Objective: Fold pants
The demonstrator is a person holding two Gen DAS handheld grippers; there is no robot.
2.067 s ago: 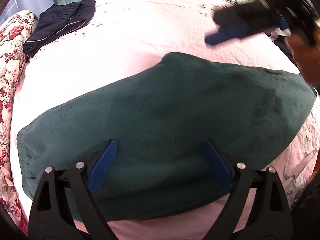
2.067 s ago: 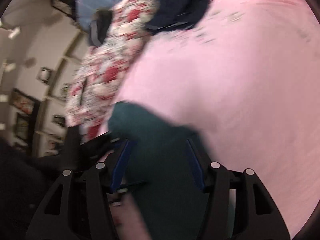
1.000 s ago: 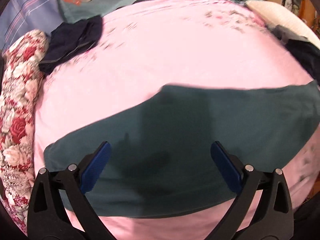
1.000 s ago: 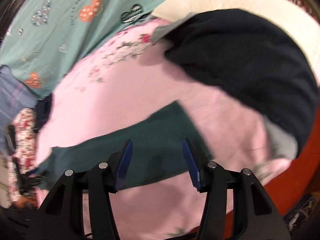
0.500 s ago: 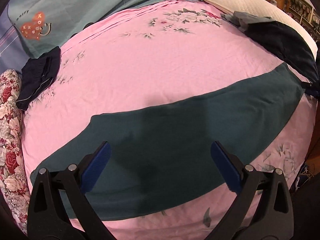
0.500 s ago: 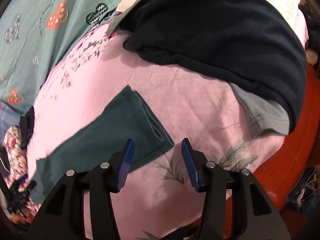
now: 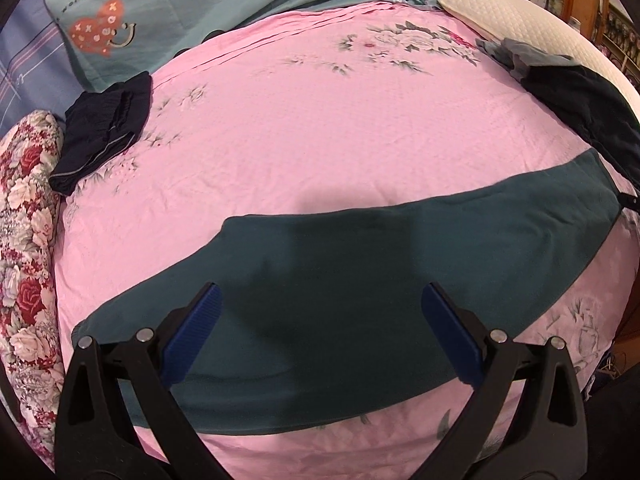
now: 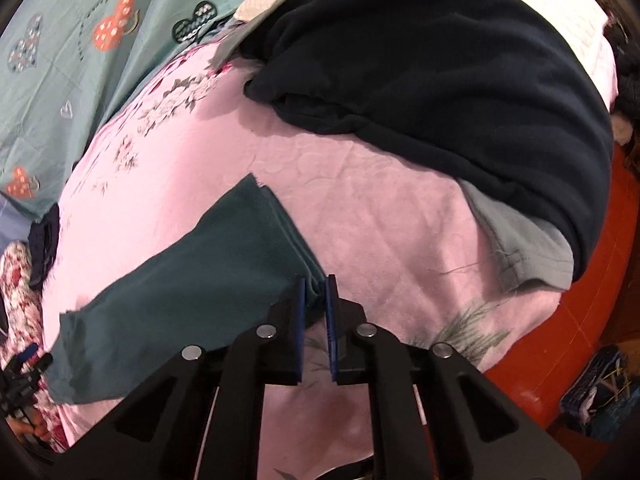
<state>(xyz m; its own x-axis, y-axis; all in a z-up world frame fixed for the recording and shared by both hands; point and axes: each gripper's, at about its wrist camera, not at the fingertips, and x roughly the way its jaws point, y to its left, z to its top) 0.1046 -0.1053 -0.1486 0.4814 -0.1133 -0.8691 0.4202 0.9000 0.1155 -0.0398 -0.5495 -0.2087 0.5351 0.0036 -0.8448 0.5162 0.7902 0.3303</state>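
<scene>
The dark green pants (image 7: 360, 280) lie flat in a long band across the pink bedsheet (image 7: 320, 120). My left gripper (image 7: 320, 308) is open and empty, held above the pants' wide left part. In the right wrist view my right gripper (image 8: 315, 292) is shut on the near corner of the pants' leg end (image 8: 240, 248). The left gripper also shows far off in the right wrist view (image 8: 24, 360), by the pants' other end.
A folded dark navy garment (image 7: 104, 132) lies at the far left by a floral pillow (image 7: 24, 240). A black garment (image 8: 440, 72) and a grey cloth (image 8: 520, 248) lie on a white pillow (image 7: 520, 20) at the right. The teal blanket (image 7: 200, 0) lies behind.
My right gripper has come down on the leg end and closed on its corner. My left gripper has stayed open above the pants, which now lie slightly closer in view.
</scene>
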